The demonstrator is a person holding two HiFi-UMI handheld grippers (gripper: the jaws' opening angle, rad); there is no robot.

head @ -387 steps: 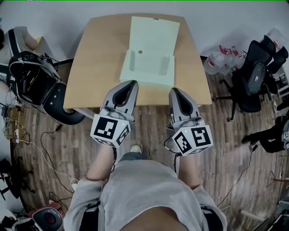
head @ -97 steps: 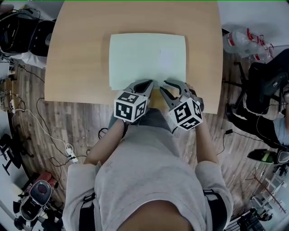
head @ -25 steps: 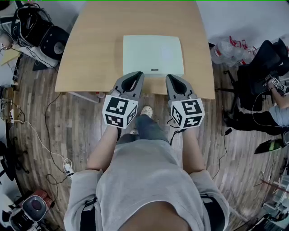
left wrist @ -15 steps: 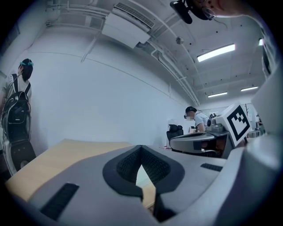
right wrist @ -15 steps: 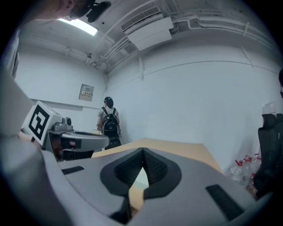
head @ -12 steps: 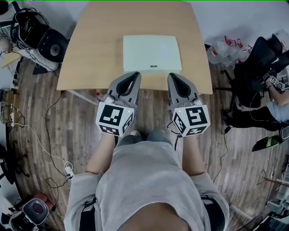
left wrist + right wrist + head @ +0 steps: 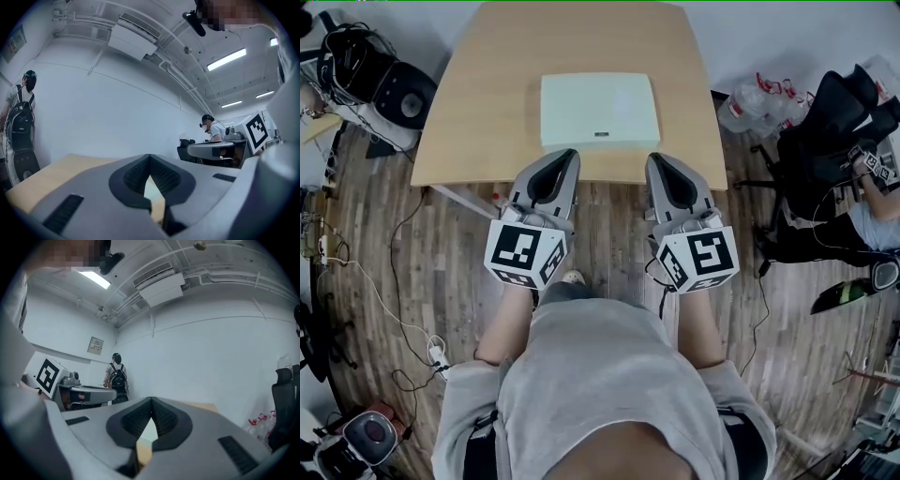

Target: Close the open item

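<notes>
Wooden table [image 7: 478, 103] from above, one flat closed box [image 7: 598, 111] at its middle. Bare tabletop lies open to the box's left, right and far side. Only a narrow strip runs between box and near edge (the left claw [image 7: 566, 155] and right claw [image 7: 655, 159] hover there, closed, holding nothing). A black chair [image 7: 825, 131] crowds the floor right of the table, black gear [image 7: 370, 70] the left.

The pale green box [image 7: 599, 111] lies closed, flat on the table.

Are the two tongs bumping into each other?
Apart. The head view shows wooden floor between the left tongs and the right tongs.
</notes>
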